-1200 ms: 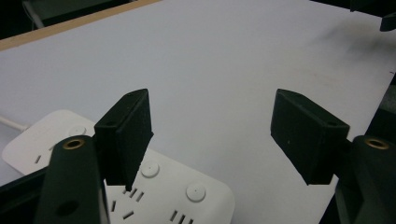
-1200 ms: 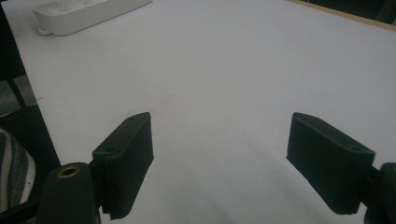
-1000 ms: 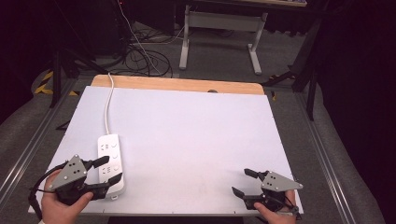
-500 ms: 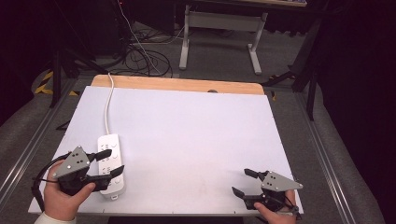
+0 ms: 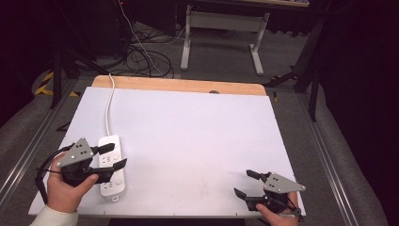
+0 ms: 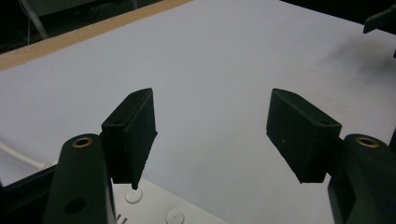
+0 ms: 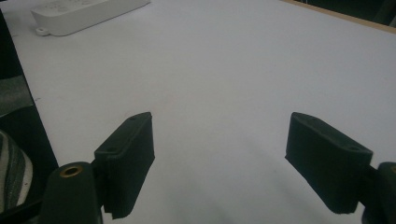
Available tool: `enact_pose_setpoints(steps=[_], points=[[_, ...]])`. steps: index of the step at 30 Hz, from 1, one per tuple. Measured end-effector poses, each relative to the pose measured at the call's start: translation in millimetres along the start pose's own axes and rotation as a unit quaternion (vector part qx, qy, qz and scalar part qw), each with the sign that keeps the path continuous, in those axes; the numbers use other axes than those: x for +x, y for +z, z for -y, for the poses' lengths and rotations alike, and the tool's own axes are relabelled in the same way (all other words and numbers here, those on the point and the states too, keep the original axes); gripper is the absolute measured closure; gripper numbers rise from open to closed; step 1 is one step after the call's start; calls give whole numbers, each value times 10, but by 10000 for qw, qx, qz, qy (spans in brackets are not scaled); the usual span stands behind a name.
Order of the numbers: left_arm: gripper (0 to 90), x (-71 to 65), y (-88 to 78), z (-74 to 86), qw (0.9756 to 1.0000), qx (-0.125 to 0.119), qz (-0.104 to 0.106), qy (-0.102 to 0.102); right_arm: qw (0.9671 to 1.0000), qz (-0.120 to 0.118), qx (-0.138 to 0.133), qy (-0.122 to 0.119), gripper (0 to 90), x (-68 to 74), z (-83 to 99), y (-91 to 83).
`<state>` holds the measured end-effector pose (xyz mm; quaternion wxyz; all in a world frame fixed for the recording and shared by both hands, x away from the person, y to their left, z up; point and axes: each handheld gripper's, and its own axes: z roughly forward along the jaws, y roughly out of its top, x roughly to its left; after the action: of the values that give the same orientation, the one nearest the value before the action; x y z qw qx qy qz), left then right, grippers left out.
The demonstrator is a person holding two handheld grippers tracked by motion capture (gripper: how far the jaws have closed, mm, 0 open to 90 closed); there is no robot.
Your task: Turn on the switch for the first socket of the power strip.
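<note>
in the high view the person's left hand point(image 5: 66, 186) comes in at the bottom left corner, a pale sleeve cuff at the wrist, fingers wrapped around the body of the left gripper point(image 5: 111, 156). the gripper points toward the right across the table, its grey three-cornered plate tilted up and facing the camera, a black cable looping out behind it. its two black jaws stand wide apart with nothing between them, poised over the near half of a white power strip point(image 5: 112, 167). whether either jaw touches the strip cannot be told. in the left gripper view the jaw pads are blunt matte wedges on arms with brass-coloured rivets, and a corner of the strip's smooth white plastic top, with small round marks, sits beneath the left-hand jaw.

the right gripper point(image 5: 243, 183) is held low at the bottom right corner of the table, well apart from the strip, aimed left, with fingers visible beneath it at the table edge. its jaws are also spread wide and empty, just above the bare surface.

the power strip is a long rounded rectangle lying near the table's left edge, its white cord point(image 5: 109, 106) running away to the far side. the table point(image 5: 197, 127) has a flat matte white top with a light wooden strip along the far edge.
</note>
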<state>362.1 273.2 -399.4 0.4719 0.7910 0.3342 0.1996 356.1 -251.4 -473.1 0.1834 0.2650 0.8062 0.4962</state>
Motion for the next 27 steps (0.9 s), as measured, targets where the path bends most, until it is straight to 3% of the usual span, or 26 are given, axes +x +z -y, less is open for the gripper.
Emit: enact_pose_setpoints(steps=[8, 14, 19, 22, 27], points=[[334, 85, 88, -113, 10000, -21, 0, -56, 10000, -28, 11, -1, 240, -1, -8, 28], [360, 124, 107, -110, 9999, 69, -7, -152, 10000, -39, 15, 10, 240, -11, 1, 31], [487, 185, 107, -137, 9996, 234, -27, -149, 10000, -36, 7, 12, 241, -7, 2, 26], [620, 232, 122, -162, 9988, 453, -106, -133, 10000, -35, 11, 15, 241, -8, 4, 27], [845, 301, 177, -167, 9981, 544, -118, -283, 10000, -51, 33, 5, 245, -7, 6, 35]])
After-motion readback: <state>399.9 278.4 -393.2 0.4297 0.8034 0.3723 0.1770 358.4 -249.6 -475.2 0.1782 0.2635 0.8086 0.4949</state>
